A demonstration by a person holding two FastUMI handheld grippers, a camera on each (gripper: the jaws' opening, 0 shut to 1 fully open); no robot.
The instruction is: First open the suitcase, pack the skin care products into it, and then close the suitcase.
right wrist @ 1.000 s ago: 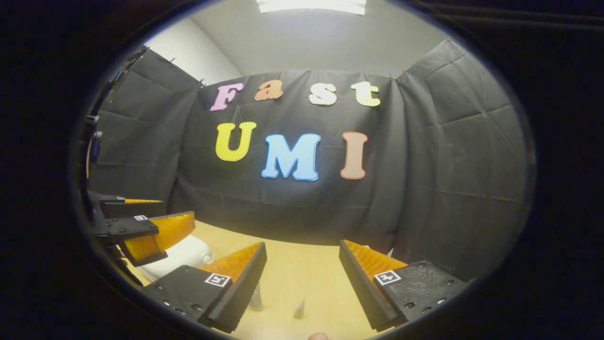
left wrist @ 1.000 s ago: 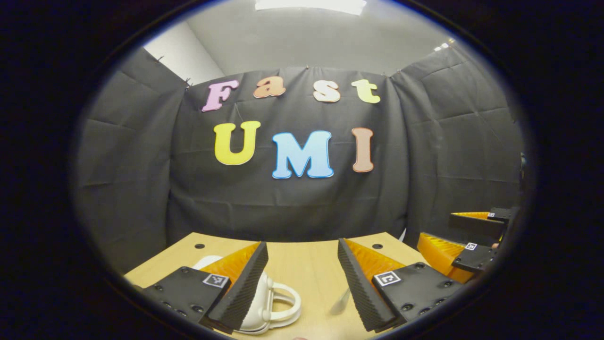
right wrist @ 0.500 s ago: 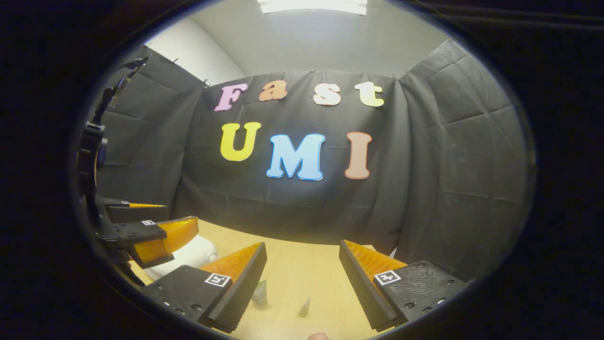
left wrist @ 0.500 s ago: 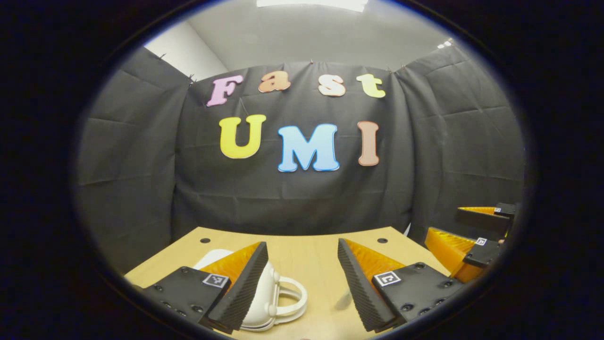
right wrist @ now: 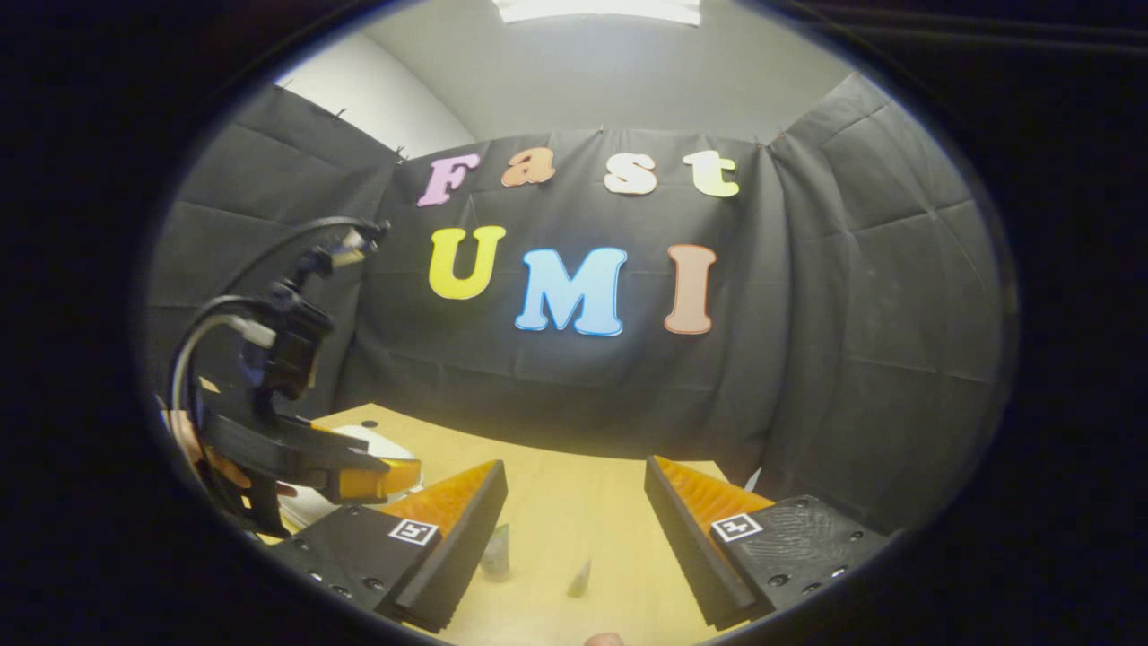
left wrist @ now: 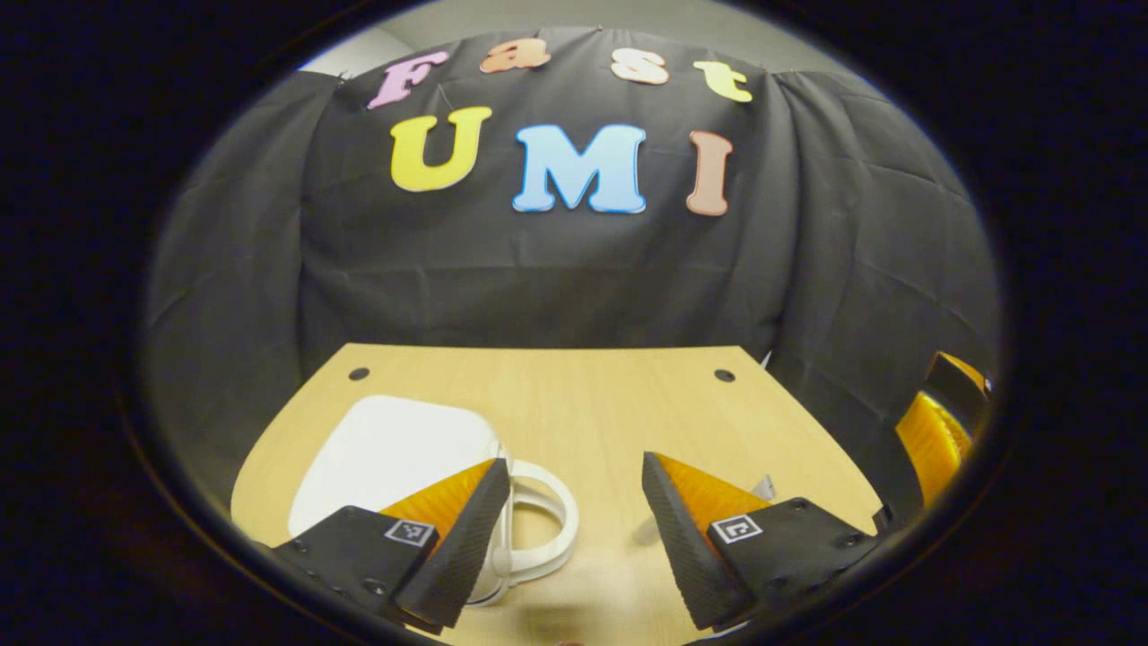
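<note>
A small white suitcase (left wrist: 386, 453) lies flat and closed on the wooden table (left wrist: 583, 404), its loop handle (left wrist: 543, 525) pointing right. My left gripper (left wrist: 569, 538) hovers open just above and in front of it, its left finger over the case's near right corner. In the right gripper view, the right gripper (right wrist: 574, 547) is open over the table, with two small skin care tubes (right wrist: 496, 552) (right wrist: 580, 580) standing between its fingers farther off. The left gripper (right wrist: 359, 471) and the suitcase (right wrist: 368, 444) appear at left there. The right gripper (left wrist: 937, 431) sits at the right edge of the left gripper view.
Black cloth walls close in the table on the back and sides. Two small dark holes (left wrist: 359, 373) (left wrist: 724, 375) mark the table's far corners. A cable (right wrist: 269, 269) arcs above the left gripper's body. A pale item (left wrist: 764, 487) peeks behind my left gripper's right finger.
The left gripper has tilted downward and moved forward, so more of the table and the suitcase's lid shows. In the right gripper view it has swung further in from the left. The right gripper barely moved.
</note>
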